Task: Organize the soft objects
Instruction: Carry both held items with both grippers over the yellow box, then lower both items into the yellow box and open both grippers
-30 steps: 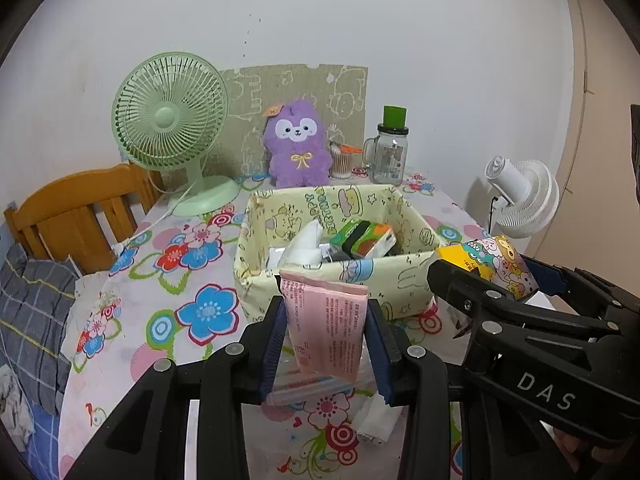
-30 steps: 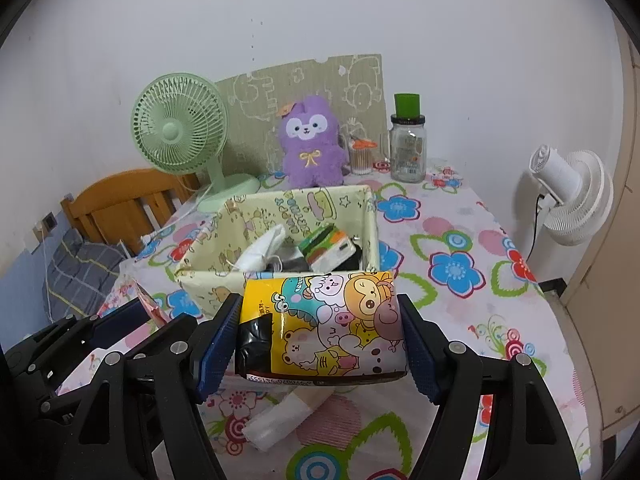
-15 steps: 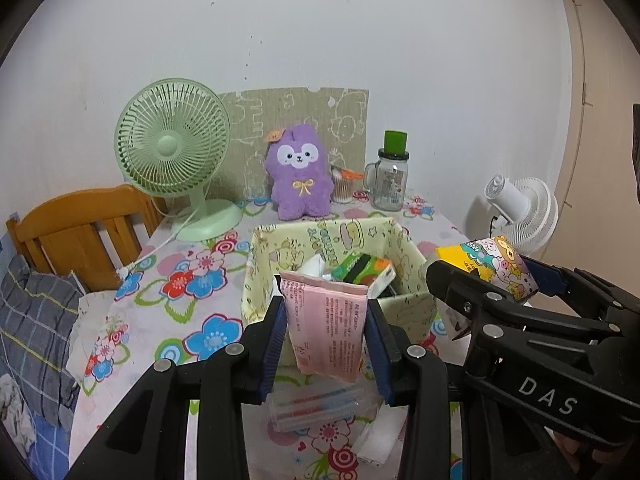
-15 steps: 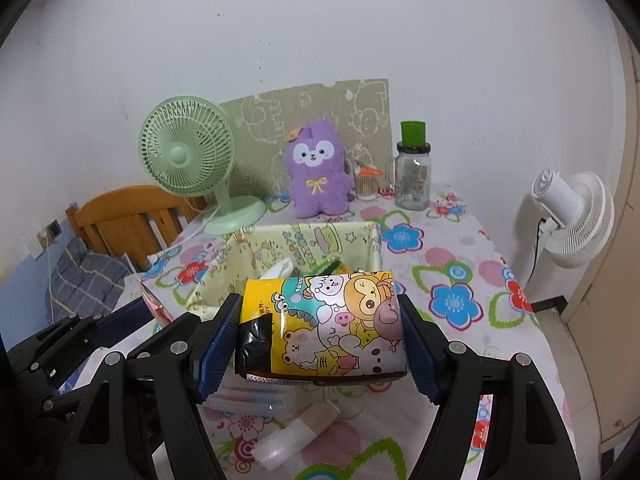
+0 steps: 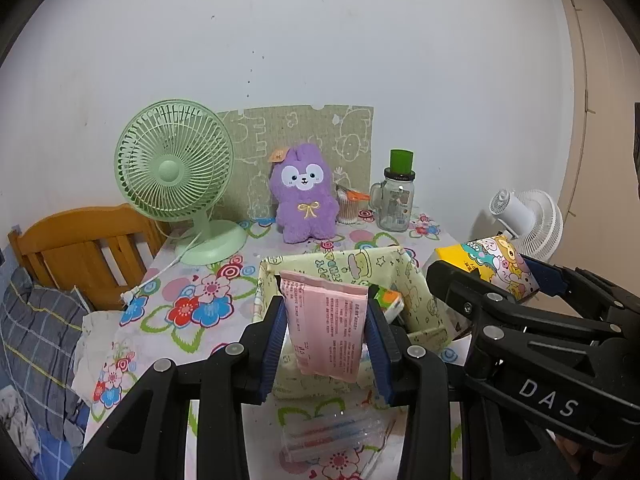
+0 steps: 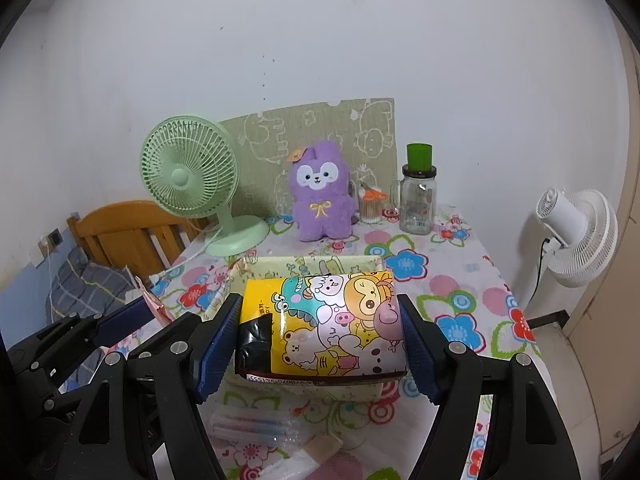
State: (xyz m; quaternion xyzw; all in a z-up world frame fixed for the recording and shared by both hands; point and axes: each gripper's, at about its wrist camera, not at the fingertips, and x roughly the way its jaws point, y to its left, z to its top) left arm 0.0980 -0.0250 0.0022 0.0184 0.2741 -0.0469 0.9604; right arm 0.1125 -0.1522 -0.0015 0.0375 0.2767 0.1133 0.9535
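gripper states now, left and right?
Left gripper: closed on the pink packet.
Right gripper: closed on the cartoon tissue pack.

The pink packet (image 5: 326,326) hides much of the fabric basket (image 5: 416,296) interior in the left wrist view, and the cartoon-print pack (image 6: 332,326) covers nearly all of it in the right. Print on both packs is too small to read. The clear pouch (image 5: 332,434) holds blurred contents.
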